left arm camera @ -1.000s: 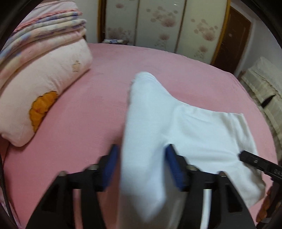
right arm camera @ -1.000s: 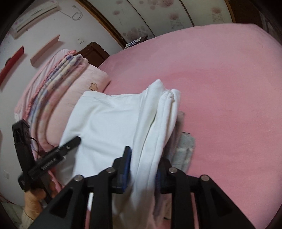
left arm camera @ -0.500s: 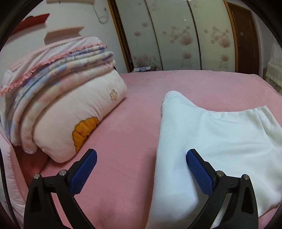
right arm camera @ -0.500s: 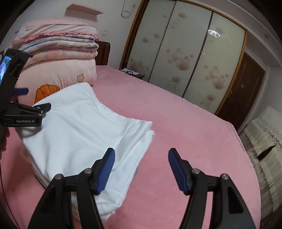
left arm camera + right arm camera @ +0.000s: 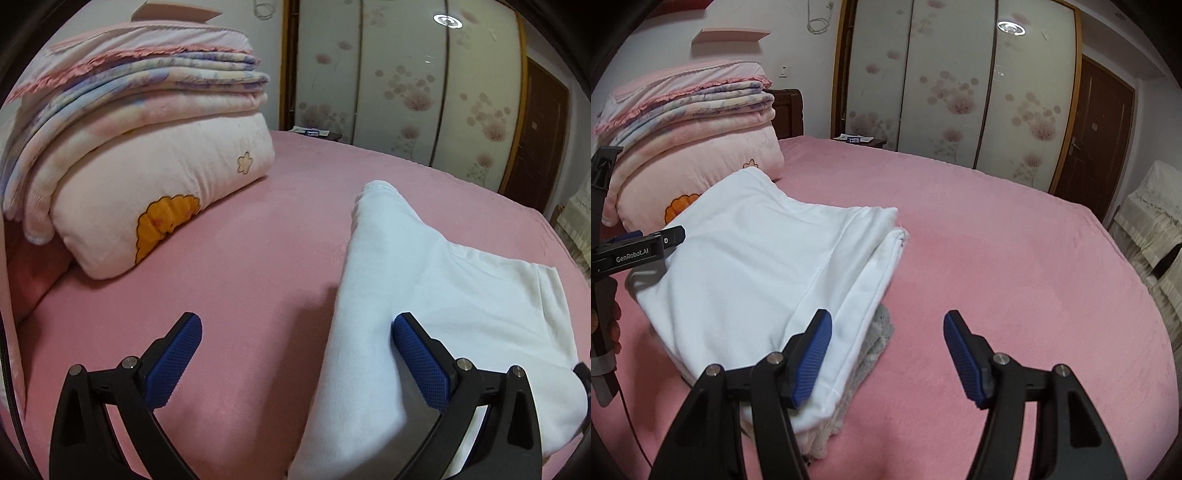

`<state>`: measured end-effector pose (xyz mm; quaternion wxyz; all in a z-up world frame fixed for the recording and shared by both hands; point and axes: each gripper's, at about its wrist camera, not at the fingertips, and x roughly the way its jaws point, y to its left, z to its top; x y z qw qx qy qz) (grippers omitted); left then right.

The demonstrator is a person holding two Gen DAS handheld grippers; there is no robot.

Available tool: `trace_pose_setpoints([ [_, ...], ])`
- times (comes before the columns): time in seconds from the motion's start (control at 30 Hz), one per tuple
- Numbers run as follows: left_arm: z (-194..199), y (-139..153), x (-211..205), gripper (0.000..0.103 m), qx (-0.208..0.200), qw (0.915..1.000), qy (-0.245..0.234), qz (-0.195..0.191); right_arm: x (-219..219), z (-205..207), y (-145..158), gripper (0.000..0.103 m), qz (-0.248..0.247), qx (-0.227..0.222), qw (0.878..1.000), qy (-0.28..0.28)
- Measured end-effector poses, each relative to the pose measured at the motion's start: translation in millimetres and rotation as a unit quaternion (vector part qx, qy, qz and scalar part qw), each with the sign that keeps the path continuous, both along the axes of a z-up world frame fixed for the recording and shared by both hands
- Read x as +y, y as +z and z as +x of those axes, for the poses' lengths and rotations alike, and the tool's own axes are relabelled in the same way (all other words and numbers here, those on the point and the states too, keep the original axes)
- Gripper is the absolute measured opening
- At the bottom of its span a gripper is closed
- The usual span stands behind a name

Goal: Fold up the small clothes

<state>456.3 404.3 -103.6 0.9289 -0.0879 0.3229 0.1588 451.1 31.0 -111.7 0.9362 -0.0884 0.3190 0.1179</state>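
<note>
With the white garment point(image 5: 750, 266) lying folded on the pink bed point(image 5: 997, 258), I read both grippers as released: the left gripper point(image 5: 295, 365) has its jaws spread wide, its edge of the cloth lying loose between them, and the right gripper point(image 5: 886, 354) stands open with nothing between its pads, its near pad over the fold's corner but pressing nothing. My judgement: the fold is laid down and let go so it can settle flat. A grey item point(image 5: 877, 343) peeks out from under the white one, so the fold seems stacked on it. Count: one white garment, one grey piece beneath, two grippers, one stack of pink bedding point(image 5: 140, 147) by the wall, kept apart from the work.
</note>
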Motion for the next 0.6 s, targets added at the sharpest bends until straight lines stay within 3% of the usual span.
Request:
trace_pose_setpoints([
  [0.13,-23.6,12.9,1.8,0.103,0.005,0.9991,0.031,-0.027,-14.6,-19.8,7.0,0.063,0.016,0.007,1.0,-0.003],
  [0.23,-47.2,28.3,-9.4,0.103,0.006,0.9991,0.034,-0.025,-31.0,-43.8,17.9,0.063,0.029,0.015,0.999,-0.004],
  [0.47,-137.6,84.9,-82.7,0.103,-0.002,0.9999,-0.011,0.005,-81.2,-124.0,60.4,0.063,0.069,0.022,0.997,-0.014],
  [0.6,-195.0,116.0,-133.5,0.103,-0.01,0.9986,-0.051,-0.008,-111.1,-185.5,90.3,0.063,0.073,0.026,0.997,-0.012],
])
